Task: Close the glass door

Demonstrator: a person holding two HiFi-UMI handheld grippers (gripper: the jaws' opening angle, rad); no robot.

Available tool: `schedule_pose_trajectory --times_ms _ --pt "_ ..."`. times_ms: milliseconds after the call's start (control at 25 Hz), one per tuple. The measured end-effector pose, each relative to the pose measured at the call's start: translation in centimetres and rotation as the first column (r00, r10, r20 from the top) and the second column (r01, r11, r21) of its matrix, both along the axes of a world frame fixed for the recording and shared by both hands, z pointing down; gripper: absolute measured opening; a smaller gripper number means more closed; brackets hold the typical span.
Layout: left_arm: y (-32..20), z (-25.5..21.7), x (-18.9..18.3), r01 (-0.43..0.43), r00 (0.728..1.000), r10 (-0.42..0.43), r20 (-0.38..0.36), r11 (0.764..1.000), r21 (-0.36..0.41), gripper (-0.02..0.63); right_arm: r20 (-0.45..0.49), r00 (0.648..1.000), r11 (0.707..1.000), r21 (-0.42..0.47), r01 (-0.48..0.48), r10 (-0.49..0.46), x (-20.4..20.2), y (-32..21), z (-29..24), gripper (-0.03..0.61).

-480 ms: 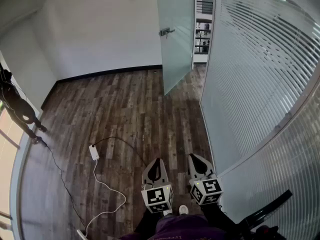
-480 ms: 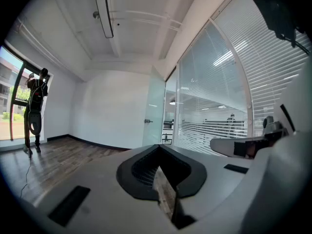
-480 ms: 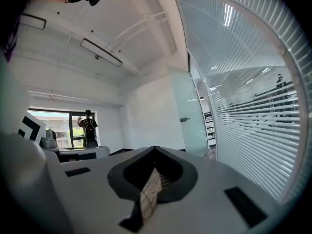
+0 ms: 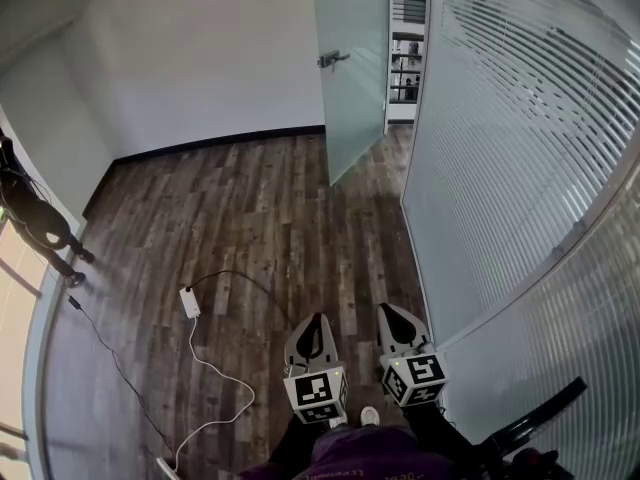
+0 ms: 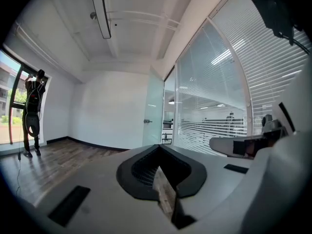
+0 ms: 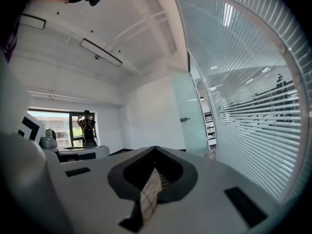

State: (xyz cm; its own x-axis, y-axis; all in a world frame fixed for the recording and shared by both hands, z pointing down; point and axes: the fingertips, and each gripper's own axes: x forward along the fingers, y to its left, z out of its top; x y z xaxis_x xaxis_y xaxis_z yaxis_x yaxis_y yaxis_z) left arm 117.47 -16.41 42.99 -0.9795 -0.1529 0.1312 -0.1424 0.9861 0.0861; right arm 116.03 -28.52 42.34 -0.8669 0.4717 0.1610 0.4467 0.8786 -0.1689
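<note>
The frosted glass door (image 4: 352, 68) stands open at the far end of the room, swung inward, with a metal handle (image 4: 333, 61) on its edge. Both grippers are low at the near edge of the head view, far from the door, side by side and pointing toward it. My left gripper (image 4: 318, 321) is shut with nothing in it; my right gripper (image 4: 389, 314) is shut and empty too. In the left gripper view the door (image 5: 154, 112) and handle (image 5: 146, 121) lie straight ahead beyond my left gripper (image 5: 159, 148). The right gripper view shows the door (image 6: 188, 115) ahead of my right gripper (image 6: 155, 150).
A glass wall with blinds (image 4: 520, 148) runs along the right. A white power adapter (image 4: 189, 303) and its cable lie on the wood floor to the left. A person (image 4: 35, 218) stands by the window at the far left. A dark bar (image 4: 535, 418) sits at the lower right.
The person by the window has shifted slightly to the left. The door and both grippers have not moved.
</note>
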Motion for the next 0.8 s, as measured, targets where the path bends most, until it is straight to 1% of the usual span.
schedule_pose_trajectory --times_ms 160,320,520,720,800 --pt "0.4 0.0 0.2 0.005 1.0 -0.005 -0.02 1.0 0.024 0.002 -0.008 1.0 1.0 -0.026 -0.001 0.001 -0.1 0.5 0.3 -0.003" --pt "1.5 0.9 0.3 0.004 1.0 -0.004 -0.019 1.0 0.004 0.002 -0.016 1.0 1.0 -0.02 -0.012 0.012 -0.5 1.1 1.0 -0.003" --pt "3.0 2.4 0.2 -0.013 0.999 0.014 -0.05 1.0 0.026 0.002 -0.027 0.999 1.0 -0.004 -0.028 0.028 -1.2 2.1 1.9 -0.003" --pt "4.2 4.9 0.9 -0.031 0.993 0.042 -0.111 0.994 0.103 0.002 -0.05 0.997 0.998 0.008 -0.065 0.066 -0.6 3.0 3.6 -0.003" --pt "4.4 5.6 0.3 -0.022 0.992 0.037 -0.123 0.993 0.115 0.002 -0.059 0.996 0.997 0.011 -0.072 0.072 -1.2 3.0 4.1 -0.003"
